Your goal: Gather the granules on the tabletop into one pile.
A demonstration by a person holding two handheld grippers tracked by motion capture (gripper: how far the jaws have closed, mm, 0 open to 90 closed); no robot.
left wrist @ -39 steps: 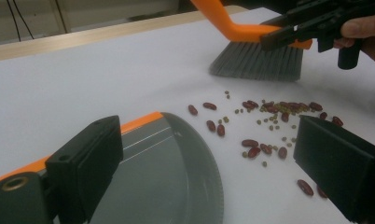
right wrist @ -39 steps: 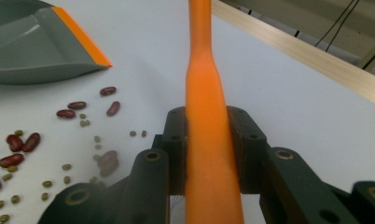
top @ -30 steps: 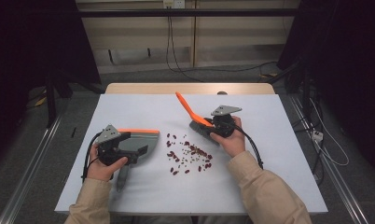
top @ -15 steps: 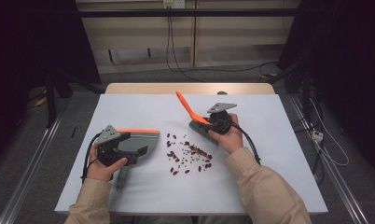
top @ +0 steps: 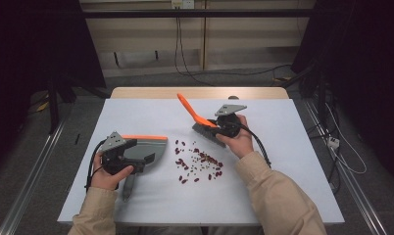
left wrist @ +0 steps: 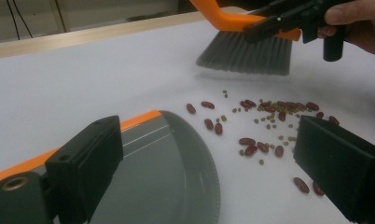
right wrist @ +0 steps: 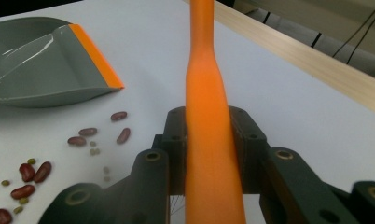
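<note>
On the left of the white table (top: 136, 112), the left gripper (top: 136, 155) has hold of the grey dustpan (top: 151, 149), which rests flat with its orange-edged mouth turned toward the middle; in the left gripper view the jaws look set wide apart beside the pan, so how firmly they clamp its handle I cannot tell. Just right of the pan's mouth lies a loose scatter of red beans (top: 200, 164) mixed with small green ones, all on the bare tabletop, none yet inside the pan. Farther right and a little behind the scatter, the right gripper (top: 218, 128) has its jaws closed tight on the orange handle of the brush (top: 205, 128); they have just been closing on it. The grey bristles hang over the far edge of the beans, apparently just clear of the table. My reading is that both tools are picked up and placed, while the sweeping itself is all left to do.
</note>
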